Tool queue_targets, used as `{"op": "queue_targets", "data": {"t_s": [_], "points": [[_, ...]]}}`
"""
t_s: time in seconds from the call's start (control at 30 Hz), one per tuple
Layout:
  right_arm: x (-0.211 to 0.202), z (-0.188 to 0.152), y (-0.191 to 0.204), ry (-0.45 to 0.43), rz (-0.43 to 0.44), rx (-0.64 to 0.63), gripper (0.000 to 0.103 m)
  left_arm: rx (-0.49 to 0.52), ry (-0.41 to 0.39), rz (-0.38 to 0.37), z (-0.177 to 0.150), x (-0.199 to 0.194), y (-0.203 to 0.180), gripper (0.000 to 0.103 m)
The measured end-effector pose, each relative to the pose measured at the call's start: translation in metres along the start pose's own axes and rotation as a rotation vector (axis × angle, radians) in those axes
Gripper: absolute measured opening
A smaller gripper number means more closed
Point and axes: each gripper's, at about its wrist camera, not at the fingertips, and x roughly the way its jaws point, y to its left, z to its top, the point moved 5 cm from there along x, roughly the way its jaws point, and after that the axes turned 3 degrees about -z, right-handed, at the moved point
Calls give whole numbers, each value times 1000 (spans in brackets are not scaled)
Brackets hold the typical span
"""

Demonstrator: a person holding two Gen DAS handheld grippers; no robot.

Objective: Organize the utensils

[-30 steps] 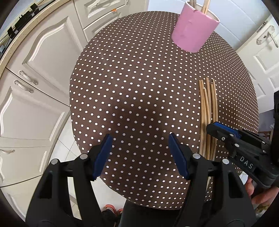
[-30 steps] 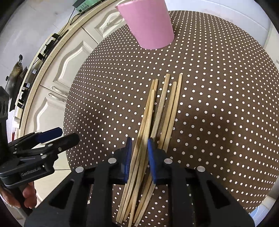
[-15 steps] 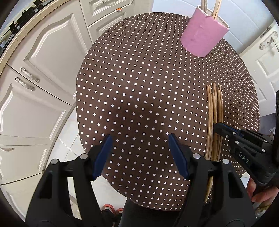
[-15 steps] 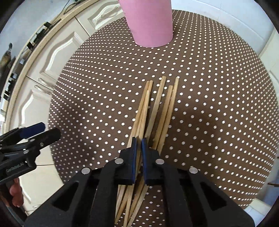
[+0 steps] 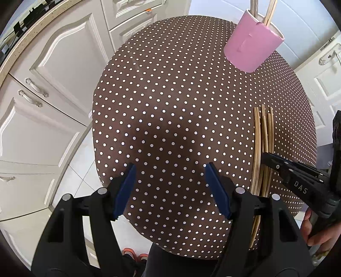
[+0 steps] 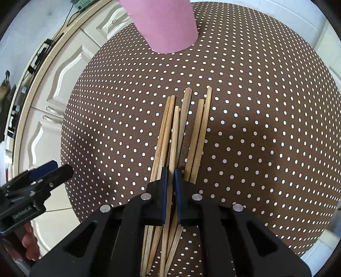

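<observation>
Several wooden chopsticks (image 6: 198,132) lie side by side on the round brown polka-dot table (image 6: 266,106). My right gripper (image 6: 170,172) points down onto the bundle's near half and is shut on one chopstick (image 6: 174,136) from the middle of it. A pink cup (image 6: 166,23) stands at the table's far side; in the left wrist view the cup (image 5: 249,49) holds a few chopsticks (image 5: 269,10). My left gripper (image 5: 170,168) hovers open over bare tablecloth, left of the bundle (image 5: 263,136), with nothing between its fingers. The right gripper (image 5: 266,156) shows at the right there.
White cabinet doors (image 5: 53,74) with metal handles curve around the table's left and far sides, under a countertop edge (image 5: 32,32). Tiled floor and shoes (image 5: 134,253) show below the table's near rim. A hand (image 5: 317,232) holds the right gripper's handle.
The right gripper's jaws have closed from a narrow gap around the bundle onto a single chopstick, and it has crept toward the cup. The left gripper has stayed open and almost still.
</observation>
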Motion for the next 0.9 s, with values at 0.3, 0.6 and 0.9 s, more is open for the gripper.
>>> {"op": "queue_targets", "data": {"t_s": [0.3, 0.6, 0.9], "points": [[-27, -1, -38, -19, 83, 73, 4, 33, -8, -8, -1, -2, -16, 66], [-45, -15, -62, -34, 120, 113, 4, 96, -19, -17, -3, -6, -45, 66], [-78, -27, -108, -115, 113, 224, 4, 206, -16, -85, -3, -4, -96, 66]]}}
